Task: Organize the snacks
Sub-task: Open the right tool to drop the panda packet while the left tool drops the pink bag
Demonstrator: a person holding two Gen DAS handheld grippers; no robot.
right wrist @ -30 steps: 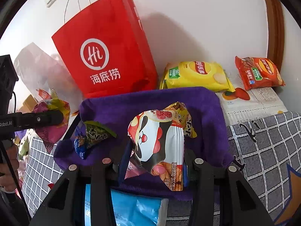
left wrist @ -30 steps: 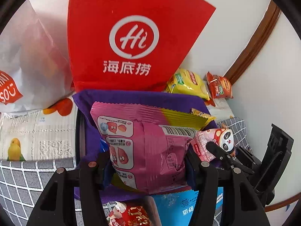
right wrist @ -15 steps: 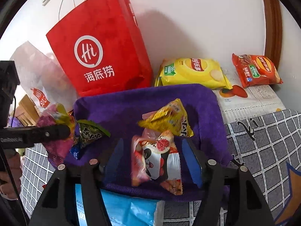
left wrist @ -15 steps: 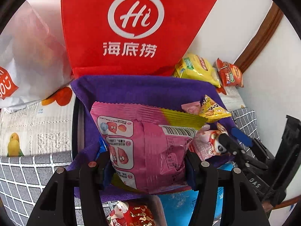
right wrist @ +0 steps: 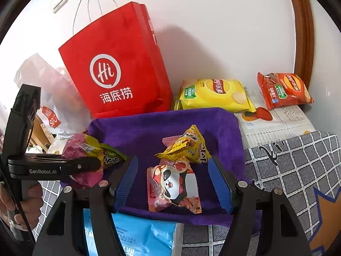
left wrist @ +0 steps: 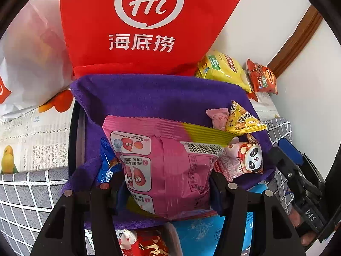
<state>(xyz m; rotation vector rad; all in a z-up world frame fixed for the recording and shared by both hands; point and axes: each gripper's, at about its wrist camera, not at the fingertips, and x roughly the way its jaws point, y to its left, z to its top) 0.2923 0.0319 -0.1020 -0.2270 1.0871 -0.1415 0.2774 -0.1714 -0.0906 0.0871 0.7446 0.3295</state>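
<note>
Over the purple-lined tray (right wrist: pixel 223 119), the right claw (right wrist: pixel 172 183) has just been opening, and the panda snack pack (right wrist: pixel 173 186) now lies loose on the cloth between its blue pads (right wrist: pixel 125 181), touched by neither — released, job done on that side. Behind it sit a yellow triangular pack (right wrist: pixel 185 145) and a small pink packet (right wrist: pixel 170 139), already in the tray.

Now the left claw (left wrist: pixel 164 183): it's clenched on the big pink bag (left wrist: pixel 166 166), which hangs above the tray's near-left part, barcode side up. A blue wrapper (left wrist: pixel 106 164) peeks out just beside it.

Where could this slip? That pink bag is wide and puffy. Let go too near the front rim and I'd judge it could tip over the edge toward the blue packet (right wrist: pixel 136 232) lying below on the desk. Drop it too far right and it lands on the panda pack, burying it. The two claws are also close together here, so a sideways swing risks a knock. The yellow chips bag (right wrist: pixel 213 93) and orange bag (right wrist: pixel 283 89) wait outside, beside the red paper bag (right wrist: pixel 119 68).
</note>
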